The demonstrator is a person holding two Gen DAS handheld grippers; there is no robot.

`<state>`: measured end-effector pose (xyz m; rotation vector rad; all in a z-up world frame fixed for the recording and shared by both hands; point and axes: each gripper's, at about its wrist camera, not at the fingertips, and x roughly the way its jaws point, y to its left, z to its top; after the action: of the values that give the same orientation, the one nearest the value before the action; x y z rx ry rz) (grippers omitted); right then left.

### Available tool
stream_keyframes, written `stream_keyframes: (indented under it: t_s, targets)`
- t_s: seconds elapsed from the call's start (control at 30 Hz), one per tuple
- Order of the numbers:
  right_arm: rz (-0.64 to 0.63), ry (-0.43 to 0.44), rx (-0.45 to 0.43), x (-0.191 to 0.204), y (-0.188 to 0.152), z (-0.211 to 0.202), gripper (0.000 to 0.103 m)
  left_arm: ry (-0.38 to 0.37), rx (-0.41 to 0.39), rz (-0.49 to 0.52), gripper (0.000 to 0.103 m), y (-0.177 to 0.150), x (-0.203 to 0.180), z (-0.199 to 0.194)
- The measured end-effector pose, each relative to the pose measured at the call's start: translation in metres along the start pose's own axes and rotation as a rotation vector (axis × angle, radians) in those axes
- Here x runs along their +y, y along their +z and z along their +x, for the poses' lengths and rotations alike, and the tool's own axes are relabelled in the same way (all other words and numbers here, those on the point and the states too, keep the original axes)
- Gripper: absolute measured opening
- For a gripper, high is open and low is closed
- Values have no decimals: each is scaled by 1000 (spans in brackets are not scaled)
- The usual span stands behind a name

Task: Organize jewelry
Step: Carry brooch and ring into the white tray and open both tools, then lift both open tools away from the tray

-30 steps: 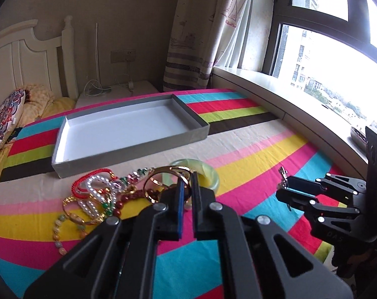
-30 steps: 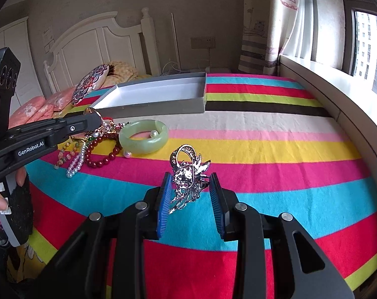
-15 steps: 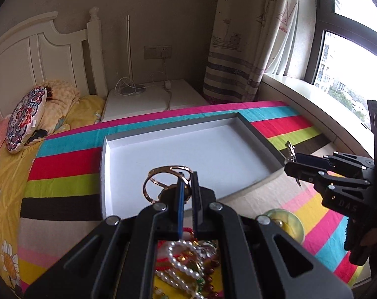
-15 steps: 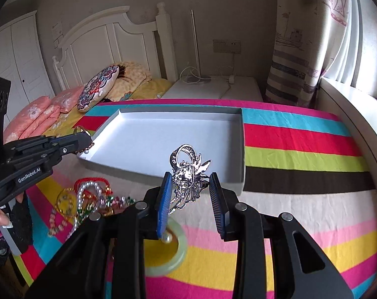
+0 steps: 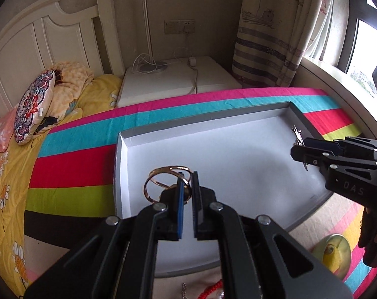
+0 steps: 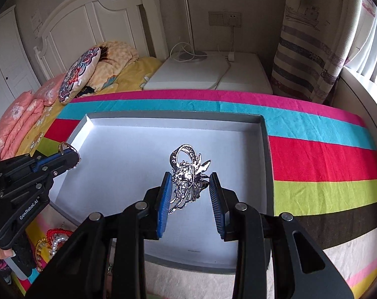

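Note:
A grey tray with a white inside [image 5: 238, 154] [image 6: 138, 139] lies on the striped cloth. My left gripper [image 5: 187, 177] is shut on a gold double-ring bangle [image 5: 161, 182] and holds it above the tray's left part; it also shows in the right wrist view [image 6: 69, 154]. My right gripper [image 6: 189, 184] is shut on a silver rhinestone brooch [image 6: 187, 174] above the tray's middle; it shows in the left wrist view [image 5: 299, 147] over the tray's right side.
The jewelry pile lies in front of the tray: red beads and pearls [image 6: 55, 239] and a green jade bangle [image 5: 334, 251]. A bed with pillows [image 5: 34, 104] is at the left, a white nightstand [image 5: 176, 79] behind, a curtain and windowsill at the right.
Both grippers have moved forward from over the jewelry pile to above the tray, each still holding its piece.

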<state>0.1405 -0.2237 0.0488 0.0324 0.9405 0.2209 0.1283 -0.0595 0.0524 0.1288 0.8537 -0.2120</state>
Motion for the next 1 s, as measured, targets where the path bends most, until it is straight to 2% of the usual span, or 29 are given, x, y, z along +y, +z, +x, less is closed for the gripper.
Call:
stream_keyframes:
  t_s: [0.07, 0.1, 0.13, 0.17, 0.2, 0.27, 0.33, 0.4, 0.43, 0.57, 0.67, 0.77, 1.0]
  targets:
    - [32, 26, 49, -1, 2, 10, 35, 4, 24, 6, 12, -1, 3, 6]
    - [41, 38, 61, -1, 1, 13, 53, 12, 32, 11, 28, -1, 5, 8]
    - [42, 36, 57, -1, 0, 13, 79, 15, 32, 14, 39, -2, 7, 8]
    - [34, 29, 32, 0, -2, 11, 85, 23, 23, 19, 58, -4, 9, 7]
    - [19, 26, 15, 3, -5, 9, 85, 29, 15, 25, 60, -5, 10, 5]
    - [-9, 8, 37, 6, -12, 13, 84, 9, 41, 40, 60, -10, 13, 7]
    - [-14, -14, 70, 7, -20, 18, 79, -1, 77, 77, 57, -18, 11, 12]
    - [-24, -23, 61, 8, -27, 16, 79, 11, 107, 134, 52, -28, 6, 17]
    - [-30, -21, 59, 9, -30, 14, 79, 2, 91, 137, 51, -33, 7, 14]
    - [-119, -21, 111, 25, -45, 3, 80, -37, 142, 158, 51, -46, 14, 6]
    - [-111, 31, 118, 31, -62, -11, 81, -70, 183, 157, 50, -63, 19, -8]
    - [-126, 68, 92, 36, -88, -28, 81, -56, 175, 137, 50, -88, 17, -28]
    - [-111, 46, 43, 47, -144, -66, 81, -27, 79, 100, 50, -140, -1, -73]
